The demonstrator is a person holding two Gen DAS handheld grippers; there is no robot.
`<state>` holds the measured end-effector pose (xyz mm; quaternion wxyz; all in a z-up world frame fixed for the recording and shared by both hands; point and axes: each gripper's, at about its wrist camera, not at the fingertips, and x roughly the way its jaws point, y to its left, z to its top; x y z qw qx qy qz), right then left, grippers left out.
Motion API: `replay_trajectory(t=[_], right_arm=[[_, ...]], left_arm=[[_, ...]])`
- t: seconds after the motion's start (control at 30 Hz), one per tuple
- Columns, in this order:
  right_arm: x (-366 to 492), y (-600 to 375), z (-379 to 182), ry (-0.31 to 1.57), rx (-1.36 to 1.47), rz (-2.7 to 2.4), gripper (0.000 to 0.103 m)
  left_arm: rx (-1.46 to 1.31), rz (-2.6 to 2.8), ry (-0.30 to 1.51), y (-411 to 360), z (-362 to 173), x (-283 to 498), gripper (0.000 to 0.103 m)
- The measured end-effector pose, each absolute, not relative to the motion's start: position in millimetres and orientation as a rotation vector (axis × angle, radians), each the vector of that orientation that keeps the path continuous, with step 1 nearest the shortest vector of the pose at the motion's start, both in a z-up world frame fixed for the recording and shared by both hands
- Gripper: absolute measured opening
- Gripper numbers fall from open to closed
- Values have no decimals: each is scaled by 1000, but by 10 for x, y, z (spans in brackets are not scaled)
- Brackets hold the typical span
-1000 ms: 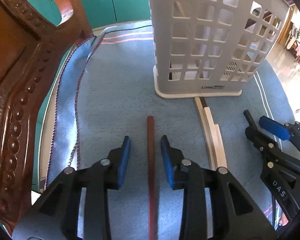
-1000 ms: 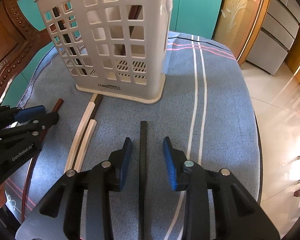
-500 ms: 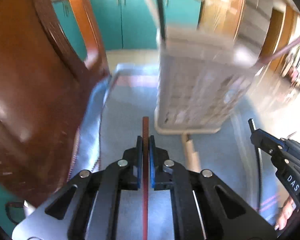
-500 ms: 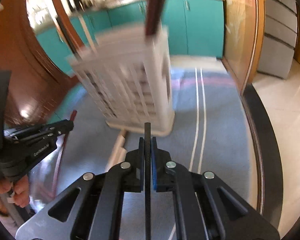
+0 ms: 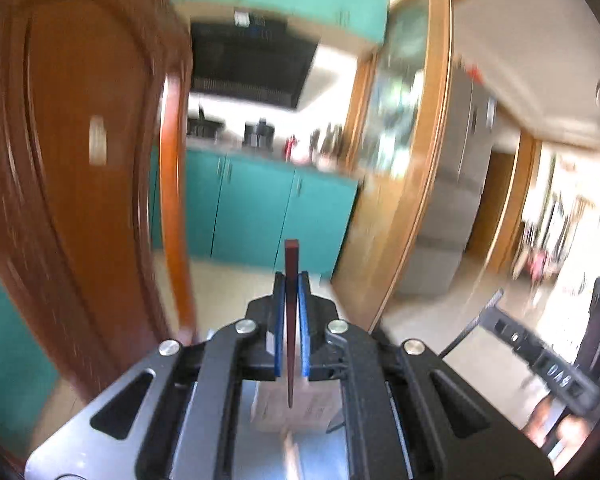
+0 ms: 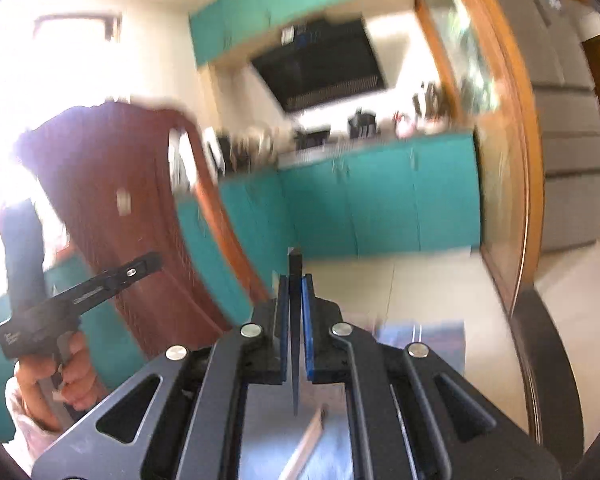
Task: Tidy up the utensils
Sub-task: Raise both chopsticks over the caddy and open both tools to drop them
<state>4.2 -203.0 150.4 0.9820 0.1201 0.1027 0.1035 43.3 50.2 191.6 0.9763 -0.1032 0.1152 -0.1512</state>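
Between L gripper (image 5: pixel 291 300) jaws, a reddish-brown stick (image 5: pixel 291 320) is sitting clamped, its end sticking out past the pads. R gripper (image 6: pixel 296 304) jaws are clamping a black stick (image 6: pixel 295 320) likewise. Both are pointing approx. level toward teal cabinets (image 5: pixel 256 208), w/ a wooden chair back (image 5: pixel 80 168) standing at left.

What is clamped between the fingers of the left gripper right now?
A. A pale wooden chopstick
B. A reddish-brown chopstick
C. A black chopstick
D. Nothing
B: in the left wrist view, the left gripper has its blue pads shut on a reddish-brown chopstick that sticks out past its fingers.
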Motion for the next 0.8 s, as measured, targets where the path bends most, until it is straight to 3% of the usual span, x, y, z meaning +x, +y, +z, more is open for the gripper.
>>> replay_trajectory(t=[0.1, 0.27, 0.7, 0.73, 0.8], right_arm=[[35, -2122, 1687, 68, 250, 112, 7], [287, -2269, 1514, 12, 313, 49, 7], [940, -1986, 919, 277, 217, 11, 7], [929, -1959, 907, 283, 198, -1, 11], [922, -1942, 908, 270, 187, -13, 26]], left_arm=[[-241, -272, 145, 482, 2014, 496, 7], [-261, -254, 219, 391, 1800, 837, 7], [-167, -168, 442, 160, 1174, 1440, 7], [-172, -166, 460, 161, 1134, 1465, 8], [-185, -156, 478, 182, 1077, 1474, 20]])
